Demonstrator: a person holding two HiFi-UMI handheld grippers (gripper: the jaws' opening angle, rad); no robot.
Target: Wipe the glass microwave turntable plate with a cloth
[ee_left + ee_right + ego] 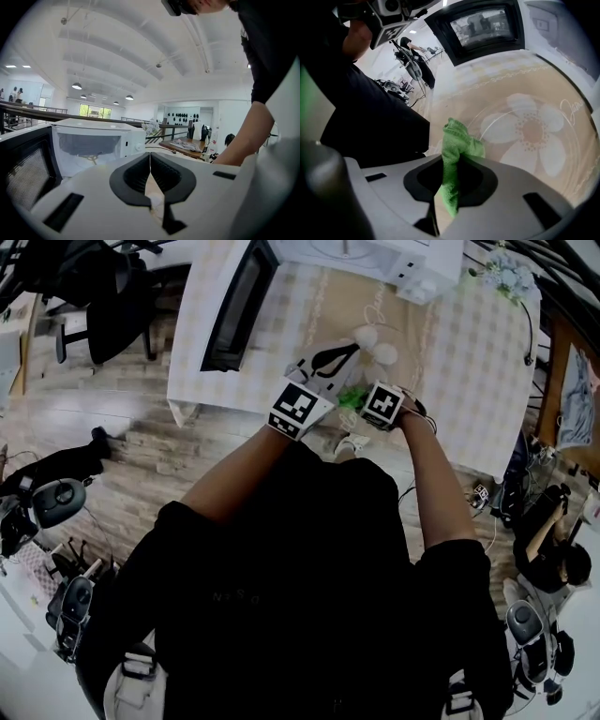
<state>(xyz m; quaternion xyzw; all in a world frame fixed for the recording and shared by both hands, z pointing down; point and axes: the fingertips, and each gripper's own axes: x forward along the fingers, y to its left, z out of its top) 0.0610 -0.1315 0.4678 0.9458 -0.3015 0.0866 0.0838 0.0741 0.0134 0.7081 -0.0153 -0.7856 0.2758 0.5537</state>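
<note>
The right hand-held gripper (449, 180) is clenched on a green cloth (457, 145), whose bunched end sticks out at the near edge of the glass plate (529, 136). The plate lies flat on the table (487, 77). The left hand-held gripper (150, 161) is clenched with nothing seen between its jaws and faces the open microwave (93, 143).

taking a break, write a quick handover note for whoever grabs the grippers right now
Left gripper: jaws shut, nothing seen in them, pointing toward the microwave.
Right gripper: shut on the green cloth.
Glass plate: lying on the flowered tablecloth, just ahead of the cloth.
Done: cloth gripped, plate out of the microwave.
Left: wipe the plate. Whether any of it is already wiped can't be told.
</note>
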